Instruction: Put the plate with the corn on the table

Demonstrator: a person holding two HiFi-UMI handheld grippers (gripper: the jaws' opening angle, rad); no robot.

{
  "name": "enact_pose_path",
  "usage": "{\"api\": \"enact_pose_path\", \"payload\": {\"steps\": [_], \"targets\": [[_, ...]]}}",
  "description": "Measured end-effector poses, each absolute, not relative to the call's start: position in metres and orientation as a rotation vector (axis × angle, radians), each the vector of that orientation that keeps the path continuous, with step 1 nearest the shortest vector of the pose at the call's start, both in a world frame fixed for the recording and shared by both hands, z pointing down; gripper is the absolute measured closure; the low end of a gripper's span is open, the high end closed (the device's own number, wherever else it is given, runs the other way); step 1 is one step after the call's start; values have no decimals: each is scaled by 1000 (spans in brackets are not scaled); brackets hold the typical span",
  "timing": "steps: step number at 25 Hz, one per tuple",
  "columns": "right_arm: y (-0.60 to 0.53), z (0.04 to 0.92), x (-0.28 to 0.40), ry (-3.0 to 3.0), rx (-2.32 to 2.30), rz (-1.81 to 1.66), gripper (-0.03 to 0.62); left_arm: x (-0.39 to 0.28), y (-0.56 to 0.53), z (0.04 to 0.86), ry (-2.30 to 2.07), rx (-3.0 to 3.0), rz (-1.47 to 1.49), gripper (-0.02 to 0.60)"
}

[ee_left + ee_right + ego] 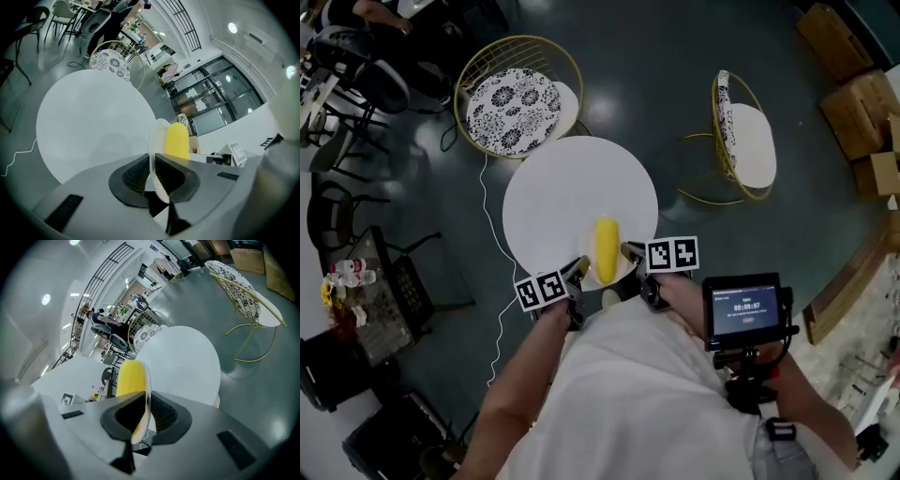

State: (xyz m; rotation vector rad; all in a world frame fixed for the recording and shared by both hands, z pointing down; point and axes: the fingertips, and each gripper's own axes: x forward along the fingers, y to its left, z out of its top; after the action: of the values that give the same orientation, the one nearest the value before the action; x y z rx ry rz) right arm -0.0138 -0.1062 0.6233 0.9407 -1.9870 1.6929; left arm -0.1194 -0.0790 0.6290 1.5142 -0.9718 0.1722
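Left hand-held gripper (579,272) and right hand-held gripper (630,253) clench opposite rims of a small white plate (622,269) carrying a yellow corn cob (606,248), seen from the head view at the near edge of a round white surface (567,183). The left gripper view shows its two dark ribbed jaws closed on the thin edge of the plate, the cob lying along the plate's upper face just beyond them. The right gripper view shows the same grasp from the other side, jaws pinched on the rim with the cob just past them. The plate sits level between the two grippers, over the side of the surface closest to the person; whether its base touches the top cannot be told. The cob lies lengthwise, pointing away from the person toward the middle of the surface. Beyond the far edge stands a gold wire chair (517,94) with a black-and-white patterned cushion, and a second gold-framed chair (742,141) stands off to the right, well apart from the surface. A thin white cable (490,272) trails across the dark glossy floor (675,56) on the left. A small screen device (742,309) is mounted near the person's right arm, and cardboard boxes (853,103) are stacked at the upper right.
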Motion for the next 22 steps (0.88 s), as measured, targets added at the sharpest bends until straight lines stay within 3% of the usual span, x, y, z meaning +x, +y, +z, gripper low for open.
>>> {"api": "enact_pose_path", "payload": {"steps": [22], "targets": [[-174, 664, -6, -1968, 877, 1699, 549, -109, -147, 666, -1000, 1510, 223, 541]]}}
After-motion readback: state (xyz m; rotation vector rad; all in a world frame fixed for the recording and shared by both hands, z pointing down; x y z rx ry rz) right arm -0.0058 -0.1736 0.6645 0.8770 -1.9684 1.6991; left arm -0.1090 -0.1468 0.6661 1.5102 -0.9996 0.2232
